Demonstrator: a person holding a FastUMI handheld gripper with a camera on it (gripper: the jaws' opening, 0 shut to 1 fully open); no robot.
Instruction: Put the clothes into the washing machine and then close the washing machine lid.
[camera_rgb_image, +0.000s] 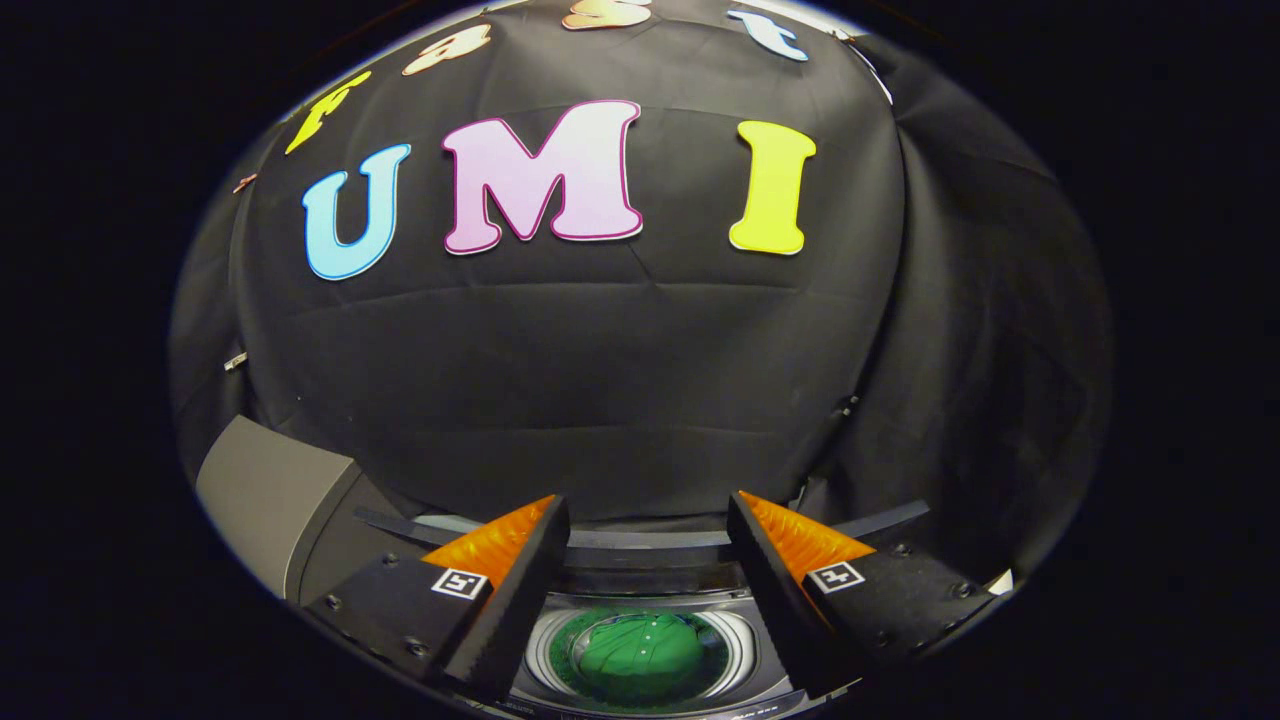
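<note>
A green garment (640, 650) lies bunched inside the round drum (545, 650) of the top-loading washing machine (640, 575), low down between my two fingers. My gripper (648, 515) hangs above the machine, open, with nothing between its fingers. The left finger (500, 560) and the right finger (790, 560) stand wide apart on either side of the drum opening. A grey panel (270, 500), probably the raised lid, stands up to the left of the left finger.
The black cloth wall (620, 400) hangs close behind the machine. It folds into a side curtain (980, 350) on the right. A small white corner (1003, 581) peeks out past the right finger.
</note>
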